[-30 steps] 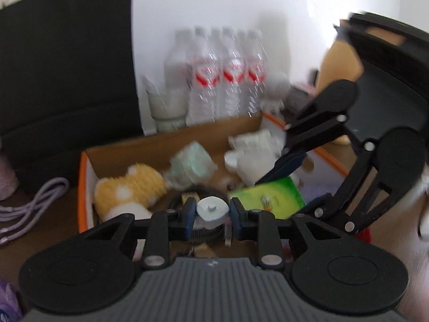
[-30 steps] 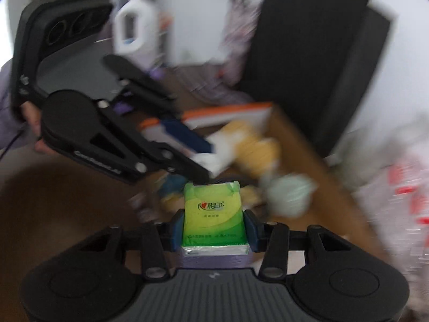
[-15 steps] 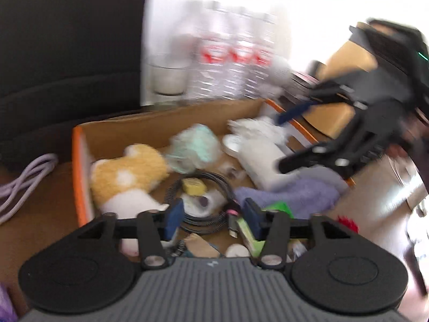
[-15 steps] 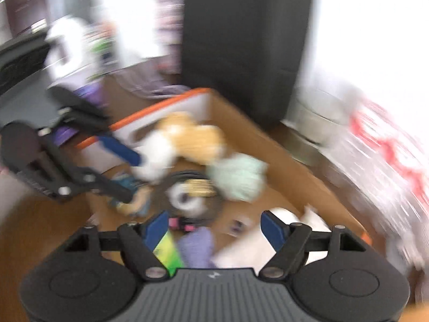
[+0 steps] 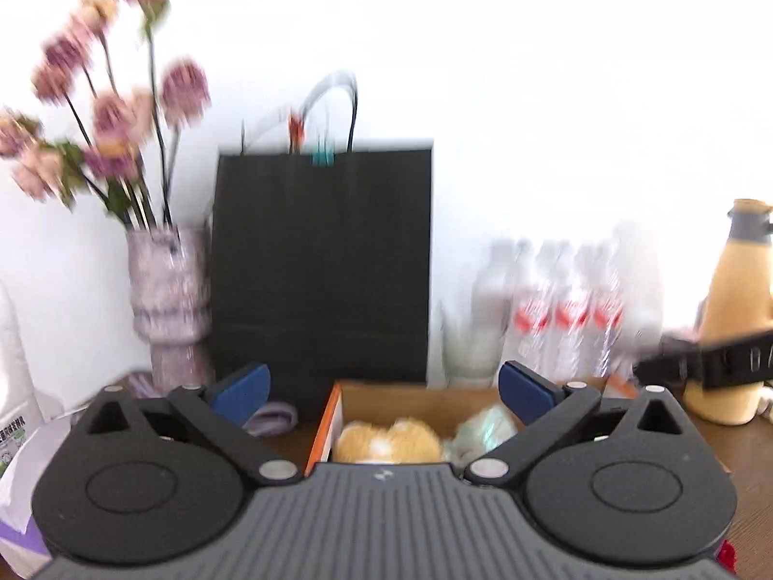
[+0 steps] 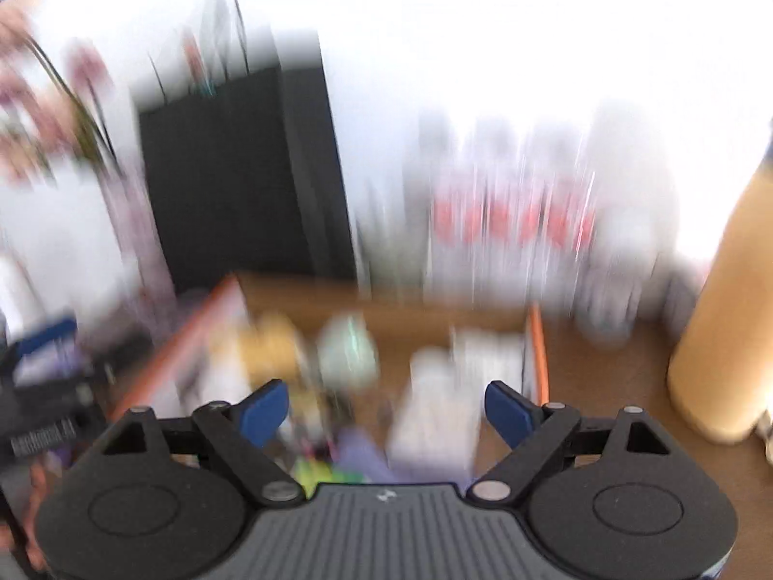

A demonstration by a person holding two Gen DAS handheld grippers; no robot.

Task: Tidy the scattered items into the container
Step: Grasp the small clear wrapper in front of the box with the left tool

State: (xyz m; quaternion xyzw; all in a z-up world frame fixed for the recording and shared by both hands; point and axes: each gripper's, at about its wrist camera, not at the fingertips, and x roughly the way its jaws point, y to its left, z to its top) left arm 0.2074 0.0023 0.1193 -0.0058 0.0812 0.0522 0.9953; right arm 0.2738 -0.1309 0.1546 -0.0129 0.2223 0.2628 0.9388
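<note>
Releasing: left gripper (image 5: 384, 386) and right gripper (image 6: 386, 411), jaws opening, empty.
Change: cap and green packet dropped into cardboard box (image 5: 324, 427).
Next: more strays.

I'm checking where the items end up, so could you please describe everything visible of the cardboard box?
The cardboard box is open-topped, with brown inner walls and an orange-edged rim. It sits on the wooden table in front of the black paper bag. Inside lie a yellow plush toy and a pale green bundle; the remaining contents are blurred.

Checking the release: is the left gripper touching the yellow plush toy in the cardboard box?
Apart. In the left wrist view, the opening left gripper stands empty above the yellow plush toy in the cardboard box.
</note>
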